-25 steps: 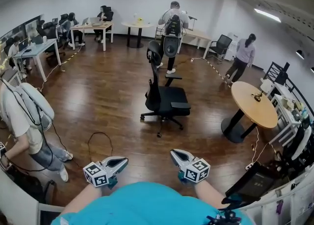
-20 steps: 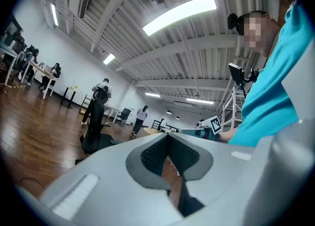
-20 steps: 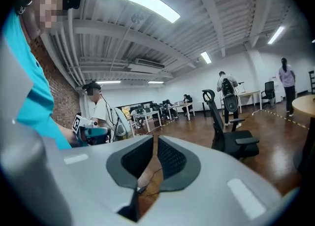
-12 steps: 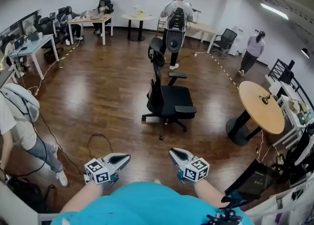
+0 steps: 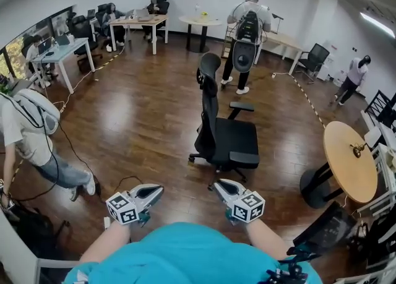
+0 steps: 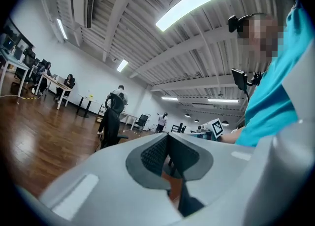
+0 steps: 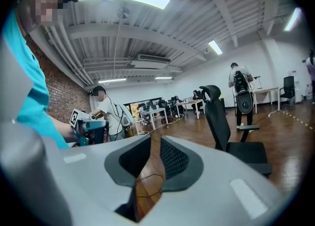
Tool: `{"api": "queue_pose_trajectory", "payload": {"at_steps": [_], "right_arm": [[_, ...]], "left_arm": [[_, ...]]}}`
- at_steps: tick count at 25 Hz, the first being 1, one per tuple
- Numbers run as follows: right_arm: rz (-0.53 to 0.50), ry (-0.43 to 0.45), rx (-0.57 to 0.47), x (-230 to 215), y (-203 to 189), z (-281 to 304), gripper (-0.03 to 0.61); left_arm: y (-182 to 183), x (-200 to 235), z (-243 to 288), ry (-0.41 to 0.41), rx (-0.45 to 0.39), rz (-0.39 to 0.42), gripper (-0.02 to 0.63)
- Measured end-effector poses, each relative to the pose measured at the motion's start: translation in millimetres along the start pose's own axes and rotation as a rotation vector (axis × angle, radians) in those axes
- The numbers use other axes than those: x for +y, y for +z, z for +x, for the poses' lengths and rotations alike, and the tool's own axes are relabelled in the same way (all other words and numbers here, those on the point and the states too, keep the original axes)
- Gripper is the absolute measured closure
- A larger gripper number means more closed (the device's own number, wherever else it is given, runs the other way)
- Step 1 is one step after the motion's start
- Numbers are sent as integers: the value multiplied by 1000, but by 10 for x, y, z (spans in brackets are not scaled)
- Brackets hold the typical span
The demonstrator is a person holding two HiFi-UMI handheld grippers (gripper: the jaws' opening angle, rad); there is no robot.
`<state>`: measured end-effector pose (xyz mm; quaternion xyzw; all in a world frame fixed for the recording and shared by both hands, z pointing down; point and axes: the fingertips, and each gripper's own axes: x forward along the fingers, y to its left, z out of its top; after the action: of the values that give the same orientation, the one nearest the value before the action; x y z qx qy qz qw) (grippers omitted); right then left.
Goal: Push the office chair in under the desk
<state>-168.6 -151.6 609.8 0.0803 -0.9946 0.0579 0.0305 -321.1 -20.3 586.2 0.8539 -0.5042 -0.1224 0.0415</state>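
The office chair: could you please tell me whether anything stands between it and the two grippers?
Nothing visible does. Only bare wooden floor lies between the office chair and the left gripper and right gripper. The right gripper's jaws have just been opening, with nothing between them.

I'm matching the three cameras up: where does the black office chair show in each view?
Head view: office chair at centre.
Left gripper view: office chair left of centre, small.
Right gripper view: office chair right of centre, large.
Shared landmark: the person with a backpack standing beyond it.
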Motion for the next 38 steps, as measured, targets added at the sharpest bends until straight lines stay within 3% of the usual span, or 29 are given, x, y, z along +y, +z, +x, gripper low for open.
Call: {"api": "queue_pose_trajectory", "payload": {"at_steps": [3, 6, 14, 18, 23, 30, 33, 38], "right_arm": [[-8, 6, 6, -192, -31, 118, 517], [-17, -11, 21, -492, 15, 458, 515], [-61, -115, 44, -1136, 34, 1654, 509], [-80, -174, 51, -1499, 44, 2140, 505], [-89, -197, 70, -2146, 51, 2585, 494], [-109, -102, 92, -2943, 149, 2649, 479], [-112, -59, 133, -3075, 241, 2640, 472], [-122, -33, 190, -3326, 398, 2874, 403]], "left_arm": [[-54, 203, 132, 14, 11, -6, 503], [-17, 679, 326, 13, 1, -20, 505], [80, 2176, 726, -108, -18, -51, 505], [166, 2784, 1030, -189, 4, -24, 503], [203, 3437, 1665, -197, 22, -54, 503], [504, 3566, 2711, -95, 25, -12, 486], [881, 3526, 3060, -20, 26, -9, 463], [1489, 3735, 3685, 55, 68, 8, 407]]}}
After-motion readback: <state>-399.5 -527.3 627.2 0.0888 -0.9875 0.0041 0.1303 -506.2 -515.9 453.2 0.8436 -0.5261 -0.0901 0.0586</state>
